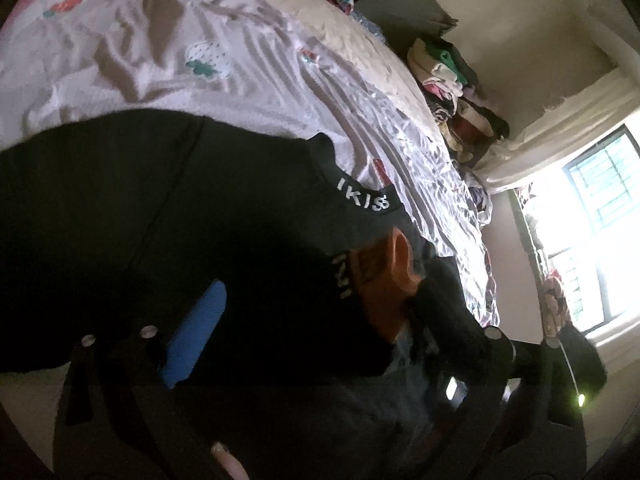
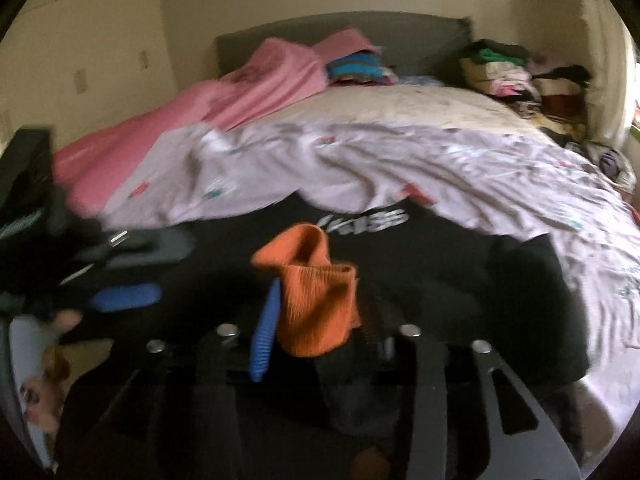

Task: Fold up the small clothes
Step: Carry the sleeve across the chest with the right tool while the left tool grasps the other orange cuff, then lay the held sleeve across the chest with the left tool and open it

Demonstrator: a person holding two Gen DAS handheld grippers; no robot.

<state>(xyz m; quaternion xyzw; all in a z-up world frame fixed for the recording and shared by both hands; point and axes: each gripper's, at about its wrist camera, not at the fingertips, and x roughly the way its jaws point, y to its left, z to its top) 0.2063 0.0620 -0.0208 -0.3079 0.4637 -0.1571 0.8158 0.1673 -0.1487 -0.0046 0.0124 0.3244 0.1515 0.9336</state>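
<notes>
Orange knit cloth pinched in right gripper.

Black garment – orange ribbed cloth – pink blanket

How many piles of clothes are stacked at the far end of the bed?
2. A striped pile sits by the headboard beside the pink blanket; a bigger mixed pile sits in the far right corner. More may be hidden behind them.
</notes>
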